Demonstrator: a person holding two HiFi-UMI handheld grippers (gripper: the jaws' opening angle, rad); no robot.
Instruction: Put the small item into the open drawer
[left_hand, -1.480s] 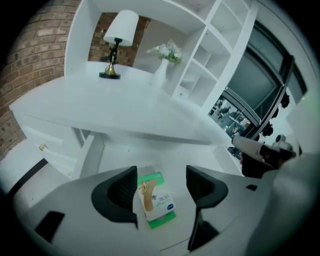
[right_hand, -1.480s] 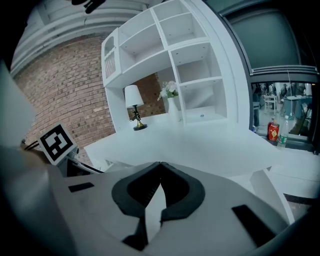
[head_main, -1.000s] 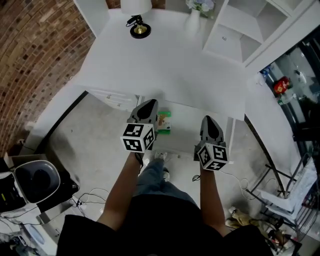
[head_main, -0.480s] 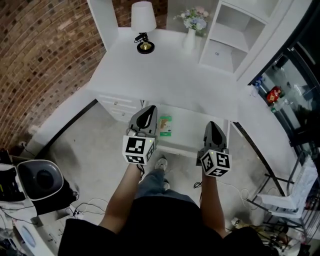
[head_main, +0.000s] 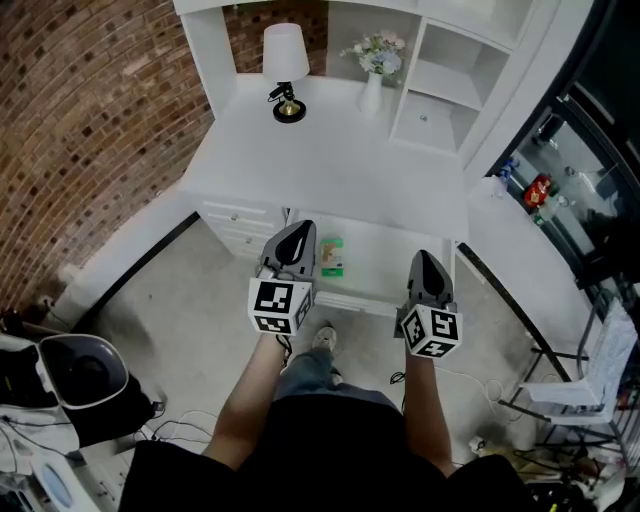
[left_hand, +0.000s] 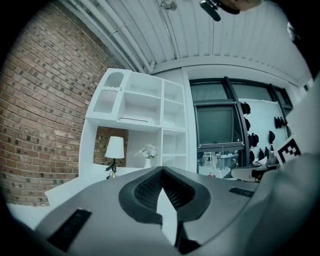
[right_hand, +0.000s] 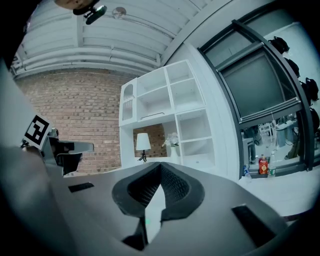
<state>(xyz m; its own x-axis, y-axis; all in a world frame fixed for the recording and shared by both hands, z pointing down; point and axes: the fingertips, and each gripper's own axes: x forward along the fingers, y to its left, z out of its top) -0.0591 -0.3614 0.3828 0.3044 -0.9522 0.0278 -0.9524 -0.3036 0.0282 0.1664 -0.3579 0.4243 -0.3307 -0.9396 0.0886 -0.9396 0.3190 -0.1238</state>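
Note:
The small item (head_main: 331, 256), a green and white packet, lies in the left part of the open white drawer (head_main: 385, 300) under the desk. My left gripper (head_main: 299, 231) hangs just left of the packet, over the drawer's left end, with its jaws shut and nothing between them. My right gripper (head_main: 424, 259) is held over the drawer's right end, also shut and empty. In the left gripper view the left gripper (left_hand: 161, 171) points over the desk at the shelves, pads closed together. The right gripper view shows the right gripper (right_hand: 160, 168) the same way.
On the white desk (head_main: 330, 160) stand a lamp (head_main: 285, 62) and a vase of flowers (head_main: 373, 68), with a shelf unit (head_main: 430, 70) behind. A brick wall (head_main: 90, 110) is at the left. A bin (head_main: 85, 375) and cables lie on the floor.
The head view has tilted up, so more of the shelves shows and the desk sits lower in frame. Both grippers stay by the drawer; the packet has not moved.

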